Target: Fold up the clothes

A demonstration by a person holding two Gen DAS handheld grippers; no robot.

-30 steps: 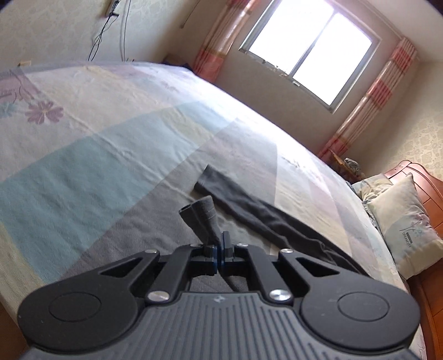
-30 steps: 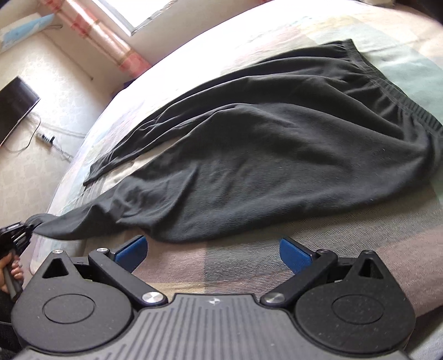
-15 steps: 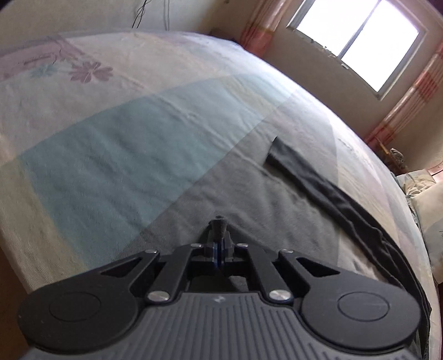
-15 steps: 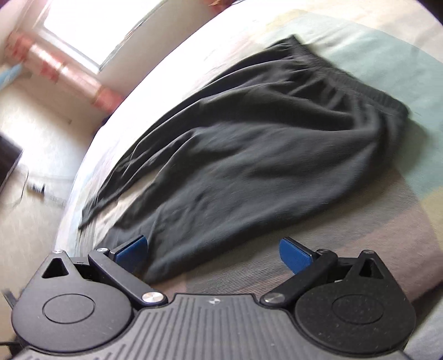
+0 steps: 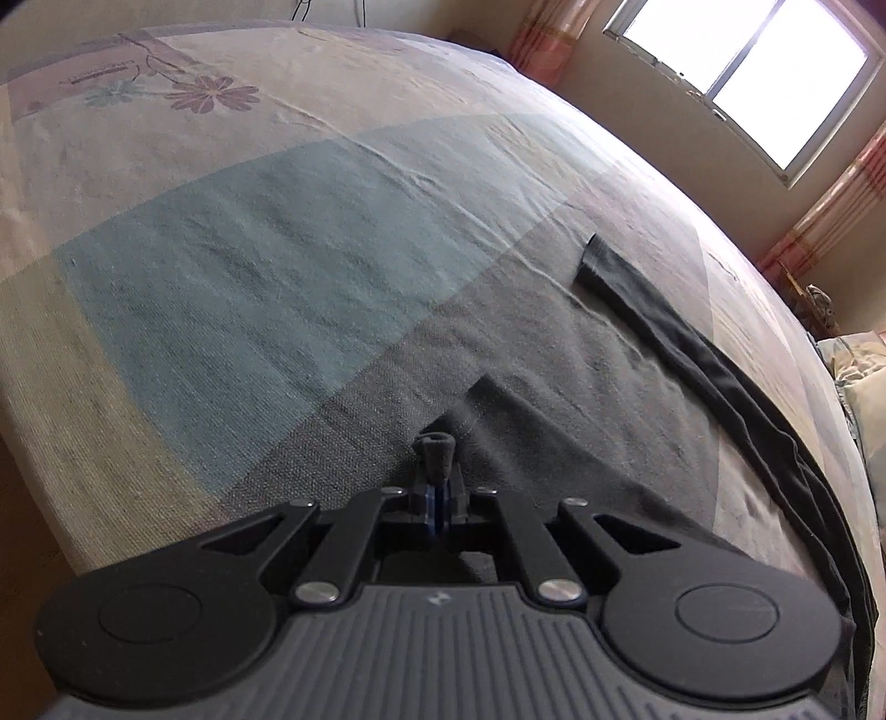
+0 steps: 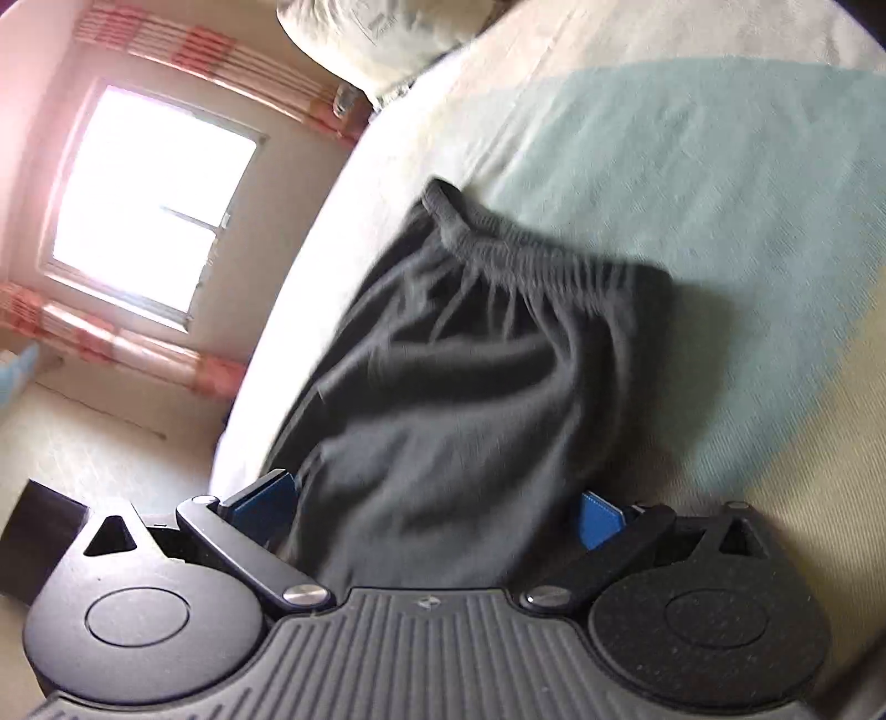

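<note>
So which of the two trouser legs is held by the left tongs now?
The near leg, whose cuff is pinched in the shut left tongs. The far leg lies flat and free on the bed.

a bed (image 5: 288, 266) with a patchwork sheet carries dark trousers (image 6: 476, 387) and a pillow (image 6: 382, 39).

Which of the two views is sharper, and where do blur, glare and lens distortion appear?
Left wrist view: sharp, bedspread weave crisp, window blown out white, bed edge bowed by the fisheye. Right wrist view: motion-blurred black trousers, pink glare around its window, bed curved strongly.
</note>
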